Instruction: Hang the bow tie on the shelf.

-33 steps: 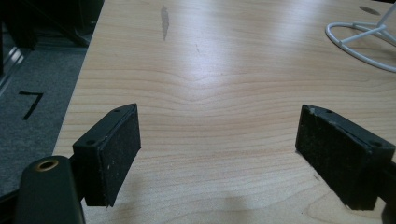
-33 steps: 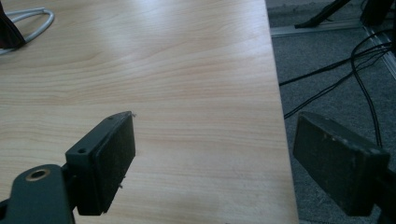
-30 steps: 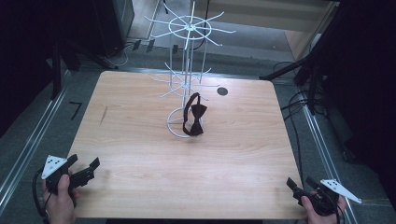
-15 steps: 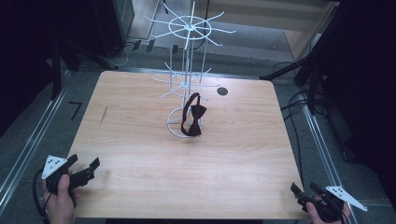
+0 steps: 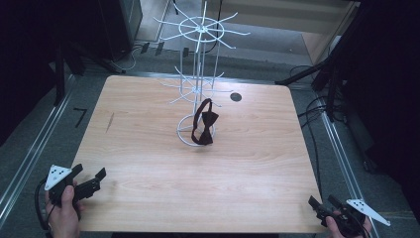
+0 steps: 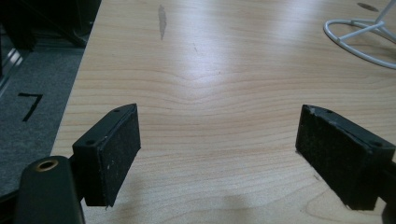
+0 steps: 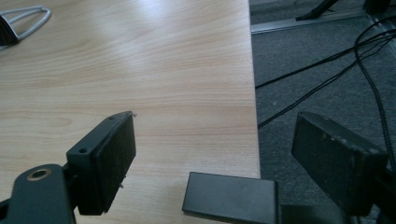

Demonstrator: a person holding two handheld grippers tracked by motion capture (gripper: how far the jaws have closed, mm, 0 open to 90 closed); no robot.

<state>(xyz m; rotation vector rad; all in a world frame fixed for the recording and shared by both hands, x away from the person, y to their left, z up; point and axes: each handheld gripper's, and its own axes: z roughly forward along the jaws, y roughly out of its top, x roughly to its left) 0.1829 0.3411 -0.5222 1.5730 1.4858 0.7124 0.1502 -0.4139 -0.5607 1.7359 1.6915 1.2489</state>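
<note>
A: How far has the work been carried?

B: Judging by the scene, hardly begun. The bow tie (image 5: 204, 128) is hung on the rack (image 5: 199, 89), mid-table, against the base ring.

A: And the grippers?

B: The left gripper (image 5: 94, 181) is held at the near left corner, the right gripper (image 5: 322, 206) at the near right (both well apart from the tie). Jaws are spread on each; nothing is gripped. Reaching and grasping are left.
</note>
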